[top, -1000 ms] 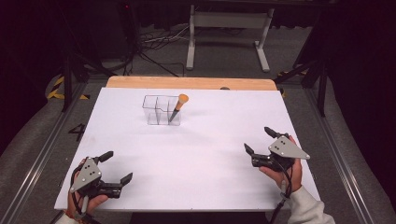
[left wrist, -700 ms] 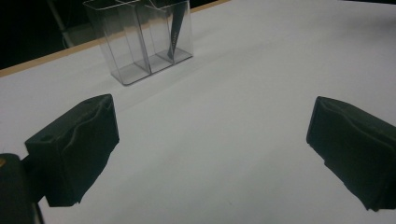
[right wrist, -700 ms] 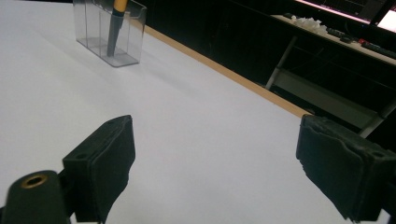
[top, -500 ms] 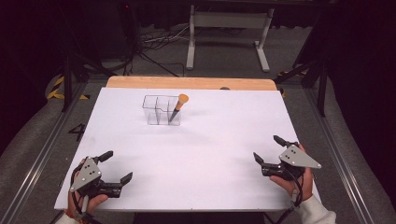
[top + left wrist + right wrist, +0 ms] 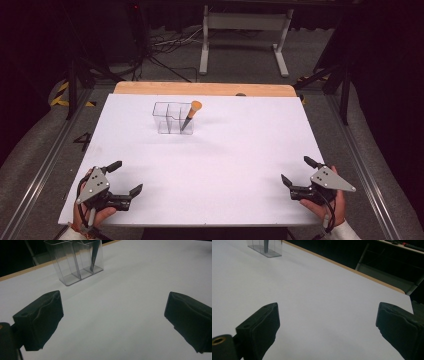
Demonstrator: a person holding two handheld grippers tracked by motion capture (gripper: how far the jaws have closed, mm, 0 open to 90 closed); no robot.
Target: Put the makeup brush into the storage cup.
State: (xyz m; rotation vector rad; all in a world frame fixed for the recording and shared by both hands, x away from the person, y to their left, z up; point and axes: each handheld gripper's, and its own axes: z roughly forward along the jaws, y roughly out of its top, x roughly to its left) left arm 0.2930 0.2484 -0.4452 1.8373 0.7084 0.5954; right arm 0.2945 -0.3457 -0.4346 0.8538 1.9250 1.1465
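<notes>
High view: white table [image 5: 235, 165] across the middle of the frame, wooden strip [image 5: 205, 89] along its far edge. Above centre, slightly left: clear three-compartment holder [image 5: 170, 119], upright on the white surface. Standing in its right-hand compartment, leaning up and to the right: a tool with a dark shaft and orange top [image 5: 190, 115], the orange end poking above the rim.

Lower left corner: left gripper [image 5: 128, 177], held in a hand [image 5: 92, 215], jaws spread wide, nothing between them, low over the near table edge. Lower right corner: right gripper [image 5: 299, 171], held in the other hand [image 5: 327, 207], jaws likewise parted and empty, near the table's right-hand near corner. Both well apart from the holder.

Left gripper view: two black jaws at lower left and lower right, bare white table between; holder [image 5: 75, 261] at upper left of the frame, dark shaft [image 5: 93, 255] visible through its clear wall.

Right gripper view: jaws wide at the bottom corners, holder [image 5: 264, 248] at the upper left edge, far off.
</notes>
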